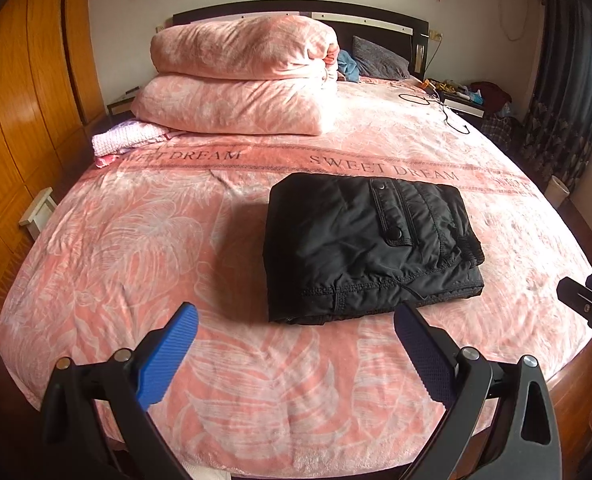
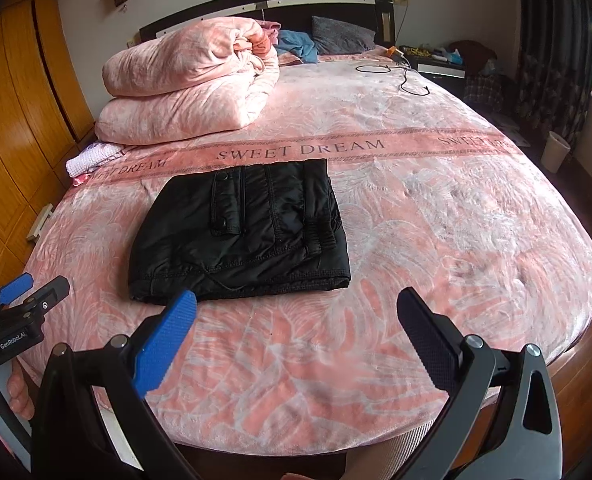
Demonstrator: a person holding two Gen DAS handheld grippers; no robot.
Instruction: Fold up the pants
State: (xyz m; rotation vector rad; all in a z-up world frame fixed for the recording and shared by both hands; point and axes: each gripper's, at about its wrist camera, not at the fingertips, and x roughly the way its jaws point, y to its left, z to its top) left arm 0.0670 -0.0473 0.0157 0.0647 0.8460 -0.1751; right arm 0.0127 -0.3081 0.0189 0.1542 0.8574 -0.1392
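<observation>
A pink "SWEET DREAM" bedspread [image 1: 96,240] covers the bed; from left, the left gripper [image 1: 296,344], jaws wide and empty, black pants [image 1: 368,240] folded square near the foot edge, then the right gripper [image 2: 296,336], equally wide; a careless nudge could likely spring the slick, puffy stack apart

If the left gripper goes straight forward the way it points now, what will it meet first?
Probably the pants. The left gripper is open, raised over the bedspread, and the folded pants lie ahead, slightly right of its centre line. Depth is unclear; a lower path would brush the bedspread first.
</observation>
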